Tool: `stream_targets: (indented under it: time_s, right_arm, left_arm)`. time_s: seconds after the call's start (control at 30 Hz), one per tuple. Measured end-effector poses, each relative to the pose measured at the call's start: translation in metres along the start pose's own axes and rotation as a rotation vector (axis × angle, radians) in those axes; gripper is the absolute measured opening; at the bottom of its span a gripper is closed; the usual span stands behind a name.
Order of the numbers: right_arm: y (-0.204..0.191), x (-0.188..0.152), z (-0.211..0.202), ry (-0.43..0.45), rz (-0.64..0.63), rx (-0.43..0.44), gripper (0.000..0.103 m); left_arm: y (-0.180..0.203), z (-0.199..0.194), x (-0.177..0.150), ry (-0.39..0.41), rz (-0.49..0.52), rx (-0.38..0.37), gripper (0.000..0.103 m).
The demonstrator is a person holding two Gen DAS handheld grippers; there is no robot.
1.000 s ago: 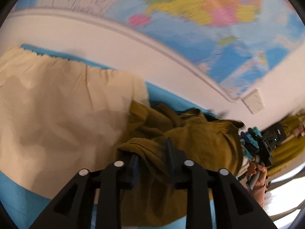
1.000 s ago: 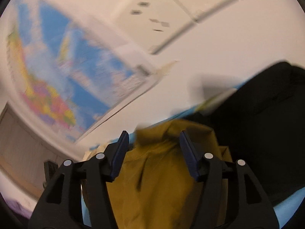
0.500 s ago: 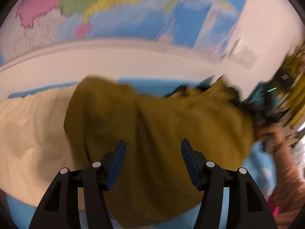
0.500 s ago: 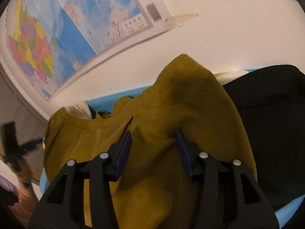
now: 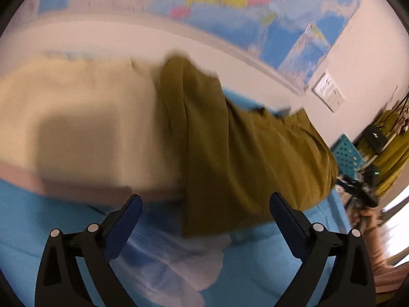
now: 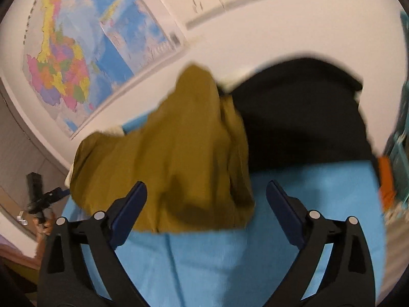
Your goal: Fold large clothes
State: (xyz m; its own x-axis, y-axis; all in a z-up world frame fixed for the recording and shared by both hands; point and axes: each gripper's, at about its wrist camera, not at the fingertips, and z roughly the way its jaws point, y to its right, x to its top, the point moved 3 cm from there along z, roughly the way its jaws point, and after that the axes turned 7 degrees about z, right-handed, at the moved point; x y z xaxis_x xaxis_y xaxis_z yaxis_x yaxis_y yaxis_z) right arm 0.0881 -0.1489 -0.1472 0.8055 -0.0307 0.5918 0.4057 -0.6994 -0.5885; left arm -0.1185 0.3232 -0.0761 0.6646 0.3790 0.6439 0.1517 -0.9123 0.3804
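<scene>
Both my grippers hang empty above the blue sheet (image 6: 306, 192). The left gripper (image 5: 205, 211) has its jaws spread wide with nothing between them; the right gripper (image 6: 205, 197) is the same, wide apart and clear of cloth. The olive garment (image 5: 242, 158) lies in a heap on the sheet ahead of both, its near hem just beyond the fingertips. In the left view it overlaps a cream cloth (image 5: 89, 122) on one side; in the right view it butts against a black garment (image 6: 301, 117) on the other.

The heap looks bunched, with ridges and a peak toward the wall, so I judge the fold is not tidy yet. My worry is the next pinch: layers are stacked at the hem, and I could catch only the top one and drag the pile open. Reaching on the left, I might snag the cream cloth along with it; on the right, the black one. Both views are blurred, so edges are hard to place.
</scene>
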Motion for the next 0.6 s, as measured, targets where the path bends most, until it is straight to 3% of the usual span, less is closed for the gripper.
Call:
stream_targets:
  time_s: [0.03, 0.1, 0.13, 0.17, 0.2, 0.23, 0.27, 0.37, 0.43, 0.53, 0.6]
  right_arm:
    - [0.004, -0.004, 0.008, -0.014, 0.002, -0.006, 0.093]
    - [0.003, -0.007, 0.024, -0.040, 0.003, 0.019, 0.074]
    - [0.003, -0.008, 0.026, -0.039, -0.009, 0.011, 0.069]
    - [0.000, -0.009, 0.026, -0.046, -0.018, 0.034, 0.049]
    - [-0.003, -0.009, 0.022, -0.048, -0.008, 0.071, 0.037]
    - [-0.007, -0.010, 0.013, -0.038, 0.003, 0.112, 0.033]
    - [-0.014, -0.011, -0.003, -0.020, -0.008, 0.152, 0.026]
    - [-0.045, -0.022, -0.060, 0.016, -0.078, 0.270, 0.022]
    - [-0.060, -0.033, -0.090, 0.034, -0.133, 0.280, 0.021]
    - [-0.063, -0.060, -0.129, 0.043, -0.176, 0.284, 0.021]
    - [-0.037, -0.084, -0.116, -0.037, -0.090, 0.222, 0.023]
  left_arm:
    - [0.004, 0.012, -0.002, -0.025, 0.001, -0.009, 0.096]
    - [0.017, 0.036, -0.003, -0.058, 0.018, -0.029, 0.095]
    - [0.024, 0.046, -0.002, -0.064, 0.028, -0.041, 0.087]
    - [0.026, 0.049, -0.002, -0.063, 0.032, -0.041, 0.081]
    - [0.030, 0.052, -0.001, -0.065, 0.036, -0.023, 0.060]
    - [0.031, 0.053, 0.000, -0.078, 0.033, -0.036, 0.036]
    - [0.031, 0.046, 0.003, -0.082, -0.001, -0.079, 0.032]
    - [0.026, 0.012, 0.012, -0.040, -0.047, -0.163, 0.026]
    - [0.027, -0.016, 0.014, -0.019, -0.045, -0.199, 0.027]
    - [0.036, -0.037, -0.001, -0.077, -0.037, -0.267, 0.028]
    - [0.043, -0.024, -0.020, -0.160, -0.016, -0.248, 0.029]
